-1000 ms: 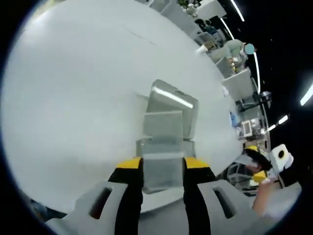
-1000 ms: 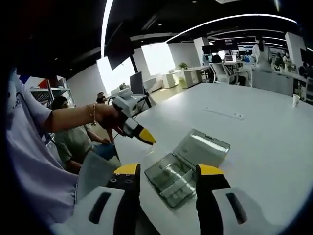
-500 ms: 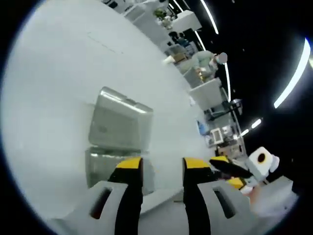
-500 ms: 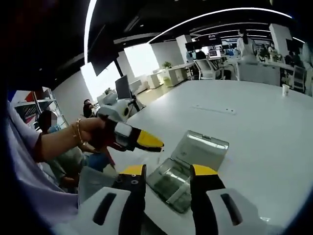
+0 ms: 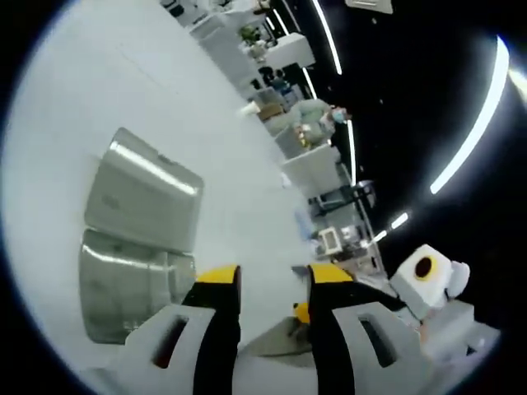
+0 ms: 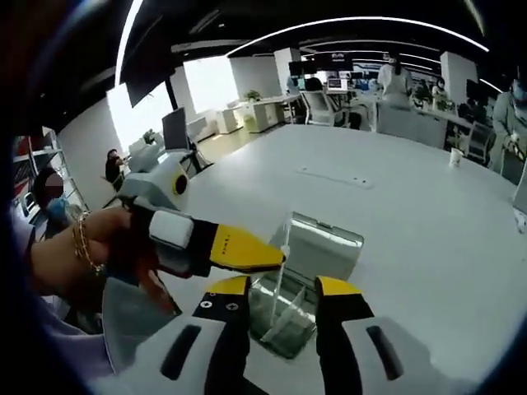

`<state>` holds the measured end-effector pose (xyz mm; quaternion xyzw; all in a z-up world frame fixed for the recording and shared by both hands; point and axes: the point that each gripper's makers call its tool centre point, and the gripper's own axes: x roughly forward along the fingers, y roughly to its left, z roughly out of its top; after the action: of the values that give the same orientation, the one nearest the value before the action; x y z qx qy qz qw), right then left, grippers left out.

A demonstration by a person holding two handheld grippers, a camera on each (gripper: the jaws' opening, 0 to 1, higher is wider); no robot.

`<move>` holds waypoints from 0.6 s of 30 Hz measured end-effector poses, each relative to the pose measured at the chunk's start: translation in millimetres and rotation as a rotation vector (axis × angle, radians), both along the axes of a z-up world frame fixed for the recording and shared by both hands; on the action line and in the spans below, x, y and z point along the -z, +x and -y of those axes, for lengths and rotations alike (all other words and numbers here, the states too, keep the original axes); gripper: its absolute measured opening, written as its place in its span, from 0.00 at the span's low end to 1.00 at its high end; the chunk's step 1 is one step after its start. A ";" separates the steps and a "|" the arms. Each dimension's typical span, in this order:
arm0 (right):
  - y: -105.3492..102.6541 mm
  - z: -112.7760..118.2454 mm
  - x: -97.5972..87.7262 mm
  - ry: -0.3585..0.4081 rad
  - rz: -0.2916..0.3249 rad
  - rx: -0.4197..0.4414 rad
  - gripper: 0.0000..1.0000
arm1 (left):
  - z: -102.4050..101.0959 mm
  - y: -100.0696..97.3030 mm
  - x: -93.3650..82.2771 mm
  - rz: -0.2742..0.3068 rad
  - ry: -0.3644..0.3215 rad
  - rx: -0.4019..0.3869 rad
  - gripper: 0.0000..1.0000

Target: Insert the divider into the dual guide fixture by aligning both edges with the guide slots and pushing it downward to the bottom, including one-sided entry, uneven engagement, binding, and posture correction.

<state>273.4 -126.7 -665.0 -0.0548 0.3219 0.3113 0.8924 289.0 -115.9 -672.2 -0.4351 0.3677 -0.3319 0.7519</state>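
A clear plastic box lies open on the white table, its lid [image 6: 323, 245] tipped back behind its tray [image 6: 294, 311]. In the left gripper view the lid [image 5: 144, 193] and tray [image 5: 123, 284] sit at the left. A thin clear divider [image 6: 278, 288] stands on edge in the tray. My left gripper [image 6: 280, 255] comes in from the left, its yellow tip right at the divider's top edge. Its jaws [image 5: 273, 278] stand apart over bare table. My right gripper [image 6: 282, 286] is open, with the tray and divider in its gap. One of its yellow fingertips [image 5: 302, 312] shows low down.
A hand [image 6: 74, 255] with a bracelet holds the left gripper. The white table [image 6: 403, 214] runs far back, with a paper cup [image 6: 451, 156] near its far edge. People sit at desks behind and at the left.
The left gripper has come in over the box to the divider's top. The right gripper has closed in on the box. The left view has swung right, so the box now lies at its left.
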 end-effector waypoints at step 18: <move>9.4 -10.2 -13.5 -0.062 0.144 -0.046 0.16 | 8.0 -4.0 -19.4 -0.029 -0.121 0.020 0.29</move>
<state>282.8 -116.5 -651.5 -0.1120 0.2652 0.3171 0.9036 285.0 -123.9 -652.8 -0.4807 0.3622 -0.3547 0.7155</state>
